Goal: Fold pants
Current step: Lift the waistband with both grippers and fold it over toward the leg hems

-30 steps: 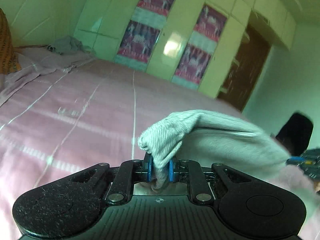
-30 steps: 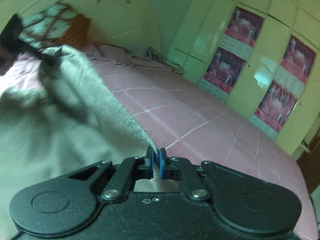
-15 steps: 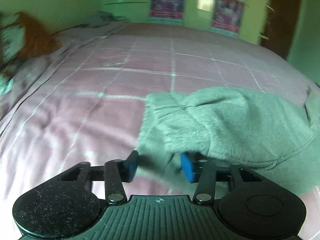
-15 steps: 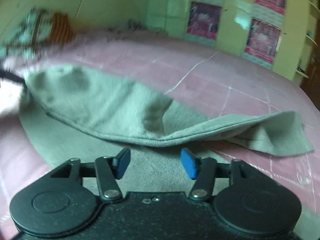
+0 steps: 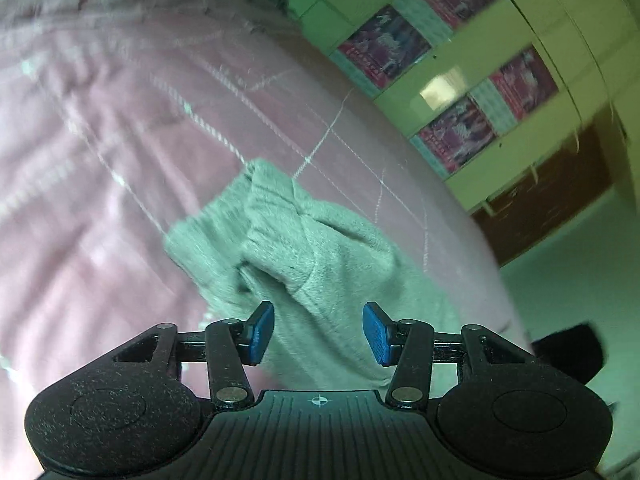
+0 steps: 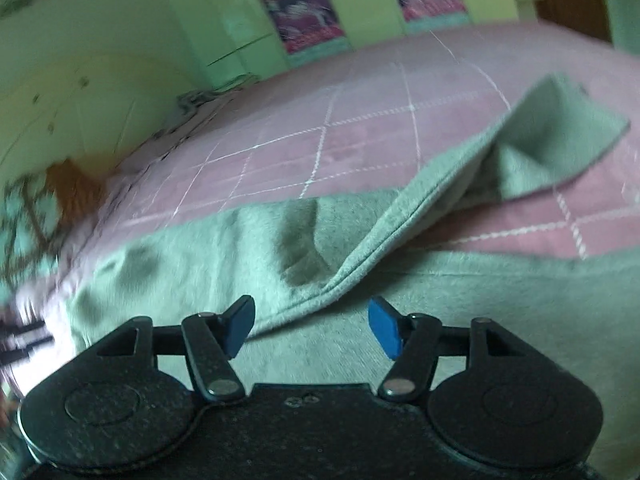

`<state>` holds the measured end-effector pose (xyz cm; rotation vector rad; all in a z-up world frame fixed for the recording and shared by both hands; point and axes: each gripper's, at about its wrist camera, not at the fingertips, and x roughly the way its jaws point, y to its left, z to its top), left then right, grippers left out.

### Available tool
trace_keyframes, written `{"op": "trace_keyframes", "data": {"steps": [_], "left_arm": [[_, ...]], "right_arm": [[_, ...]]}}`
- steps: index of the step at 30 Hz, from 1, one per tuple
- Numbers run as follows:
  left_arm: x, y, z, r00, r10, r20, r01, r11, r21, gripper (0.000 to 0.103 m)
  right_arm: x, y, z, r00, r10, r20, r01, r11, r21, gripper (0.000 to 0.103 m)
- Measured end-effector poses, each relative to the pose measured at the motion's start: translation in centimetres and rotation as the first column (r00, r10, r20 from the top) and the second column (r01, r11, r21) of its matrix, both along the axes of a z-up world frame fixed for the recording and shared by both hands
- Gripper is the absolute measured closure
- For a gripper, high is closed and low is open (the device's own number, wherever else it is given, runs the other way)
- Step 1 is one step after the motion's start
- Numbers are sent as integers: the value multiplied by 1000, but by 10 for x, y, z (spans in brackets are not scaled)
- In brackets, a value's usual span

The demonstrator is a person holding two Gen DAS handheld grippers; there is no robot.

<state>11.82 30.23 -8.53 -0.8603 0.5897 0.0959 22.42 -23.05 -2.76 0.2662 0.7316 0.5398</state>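
Observation:
Grey fleece pants (image 5: 320,256) lie on a pink checked bedspread (image 5: 100,128). In the left wrist view the ribbed waistband end is bunched just beyond my left gripper (image 5: 318,334), which is open and empty above the cloth. In the right wrist view the pants (image 6: 224,248) lie folded over, with a seamed edge running up to a raised corner at the right. My right gripper (image 6: 312,326) is open and empty, just short of that folded edge.
The bedspread (image 6: 360,148) stretches to a green wardrobe with pink posters (image 5: 452,80) and a brown door (image 5: 560,192). Orange patterned pillows (image 6: 60,200) and crumpled bedding lie at the headboard side. A dark object (image 5: 572,352) shows at the bed's right edge.
Both grippers were shut on the pants a second ago, opened and let the cloth drop onto the bed. Both have since tilted and drawn back slightly.

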Motion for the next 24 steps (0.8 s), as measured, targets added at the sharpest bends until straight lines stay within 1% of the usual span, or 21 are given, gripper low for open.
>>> {"op": "trace_keyframes", "data": {"steps": [2, 5, 7, 8, 9, 10, 12, 13, 14, 15, 16, 17, 18, 19, 21, 22, 23, 24], "left_arm": [[11, 3, -10, 1000, 6, 1, -6, 998, -59, 54], [34, 8, -26, 1000, 26, -7, -26, 994, -109, 54], [46, 12, -36, 999, 50, -21, -52, 988, -143, 55], [52, 12, -40, 998, 57, -22, -59, 986, -154, 59], [57, 12, -43, 998, 61, -26, -65, 987, -150, 73], [63, 11, -45, 998, 58, -36, -63, 988, -140, 73], [71, 10, -46, 998, 52, -32, -56, 991, -121, 78], [75, 9, -44, 998, 45, -37, -48, 994, -96, 79], [76, 9, -40, 999, 36, -34, -39, 995, -87, 80], [79, 12, -32, 1000, 20, -19, -22, 997, -80, 81], [81, 14, -25, 1000, 8, 0, -8, 998, -68, 81], [82, 18, -16, 1000, -10, 25, 11, 998, -57, 81], [83, 21, -6, 998, -31, 57, 34, 998, -48, 81], [83, 25, 4, 995, -45, 86, 48, 998, -35, 81], [77, 38, 13, 990, -88, 114, 91, 996, -19, 81], [74, 43, 12, 989, -110, 101, 111, 994, -4, 81], [75, 48, 6, 990, -132, 55, 132, 991, -6, 81], [81, 49, -6, 987, -151, -53, 152, 988, 15, 81]], "right_arm": [[13, 0, -6, 998, -42, -39, 42, 999, 22, 41], [28, -3, -15, 992, -83, -95, 89, 994, 62, 41], [37, -4, -20, 988, -104, -118, 112, 992, 64, 41], [43, -3, -22, 985, -116, -131, 125, 990, 64, 41], [50, -3, -25, 981, -127, -145, 138, 988, 67, 41], [57, -3, -27, 977, -139, -160, 152, 986, 71, 40], [71, -2, -35, 969, -156, -192, 173, 982, 75, 40], [74, -1, -37, 966, -166, -199, 182, 981, 68, 43], [79, 0, -38, 964, -176, -201, 190, 980, 57, 70], [82, 0, -37, 966, -176, -192, 186, 982, 36, 90], [83, 2, -36, 969, -170, -180, 175, 984, 13, 98], [80, 2, -33, 973, -167, -157, 171, 985, 10, 98], [70, 1, -24, 981, -160, -110, 163, 986, 26, 98], [55, -2, -13, 987, -152, -48, 154, 987, 45, 98], [16, -11, 5, 989, -134, 64, 128, 988, 80, 98], [-9, -16, 11, 986, -126, 112, 117, 989, 87, 98], [-34, -21, 10, 982, -120, 147, 107, 990, 89, 97], [-53, -24, 5, 981, -107, 160, 93, 991, 93, 97]]}}
